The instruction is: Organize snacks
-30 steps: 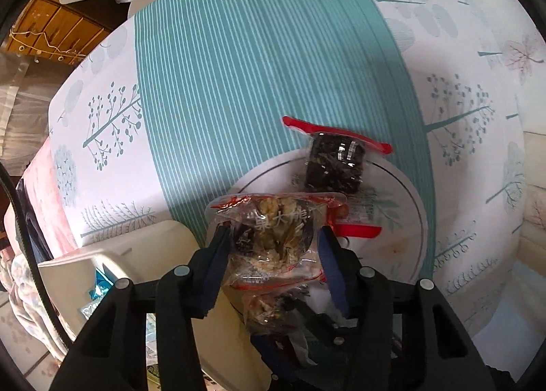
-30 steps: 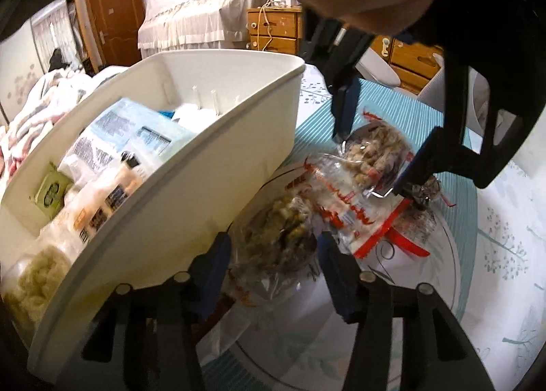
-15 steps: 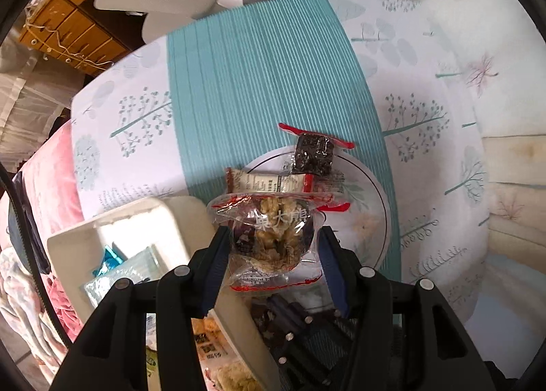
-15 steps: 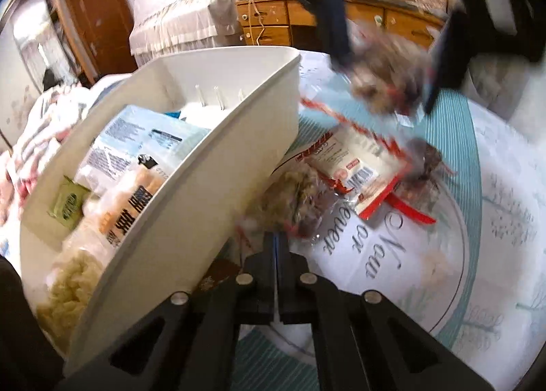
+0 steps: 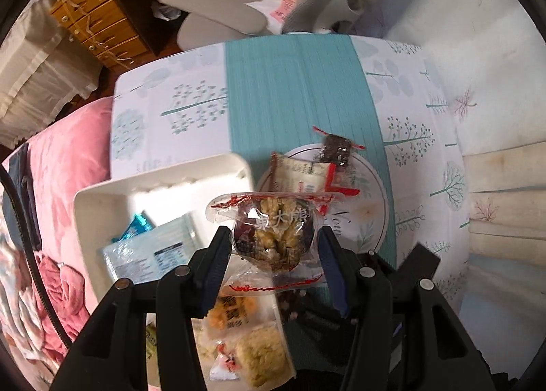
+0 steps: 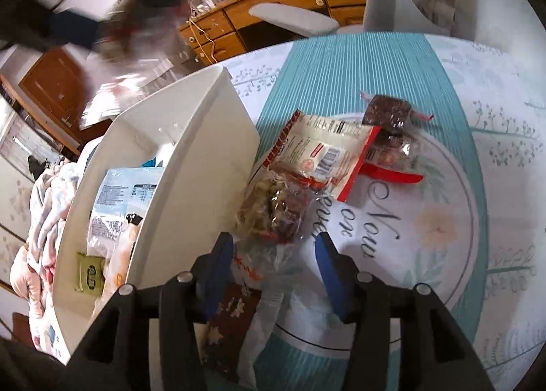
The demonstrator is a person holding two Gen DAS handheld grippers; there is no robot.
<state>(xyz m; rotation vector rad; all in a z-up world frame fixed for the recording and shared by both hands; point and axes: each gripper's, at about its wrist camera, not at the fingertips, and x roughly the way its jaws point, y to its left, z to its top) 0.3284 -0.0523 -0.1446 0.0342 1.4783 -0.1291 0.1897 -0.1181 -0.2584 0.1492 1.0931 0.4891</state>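
Observation:
My left gripper is shut on a clear walnut-date snack packet and holds it high above the white bin and the round plate. My right gripper is open low over the plate, with a second walnut-date packet between its fingertips and just ahead of them. On the plate lie a white and red packet and dark snack packets. The white bin holds blue and yellow packets. The left gripper shows as a blur at the top left of the right wrist view.
The table carries a teal-striped cloth with tree prints. A grey chair and wooden drawers stand beyond it. A pink floral bedspread lies to the left. A brown packet sits under my right gripper.
My left gripper has lifted its packet up and to the left, now above the bin. My right gripper was shut half a second ago and is now open around the second packet.

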